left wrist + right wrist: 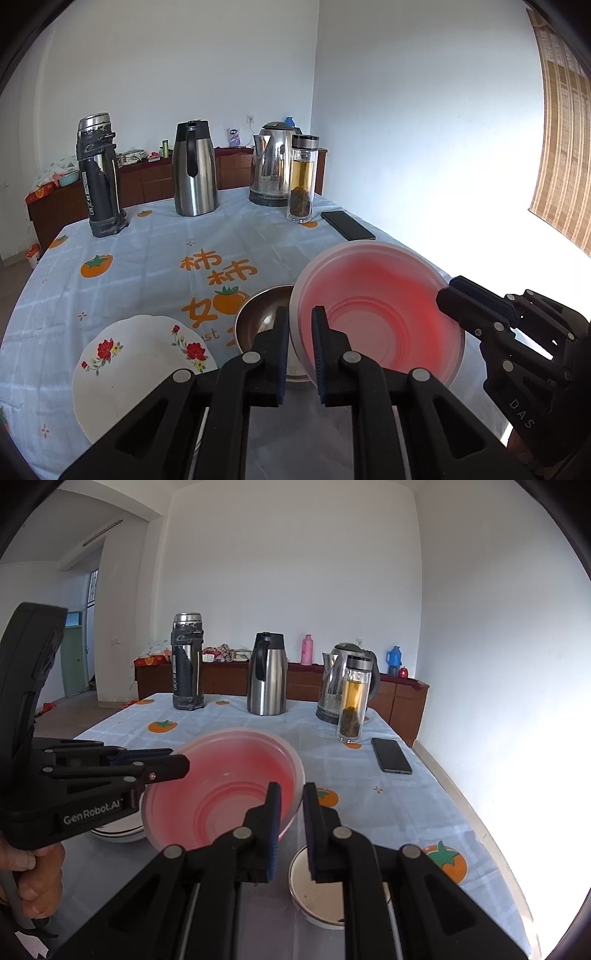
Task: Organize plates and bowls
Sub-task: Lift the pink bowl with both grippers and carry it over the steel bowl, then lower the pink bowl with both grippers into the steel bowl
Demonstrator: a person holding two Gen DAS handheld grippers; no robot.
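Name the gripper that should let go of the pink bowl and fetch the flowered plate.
Left, probably. The flowered plate lies just beside the left gripper; the right gripper clamps the pink bowl on its opposite rim and could hold it alone.

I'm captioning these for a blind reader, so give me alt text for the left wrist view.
Both grippers hold a translucent pink bowl by its rim, the left gripper on its near-left edge and the right gripper opposite, above a metal bowl. A floral plate lies left on the persimmon-print tablecloth.
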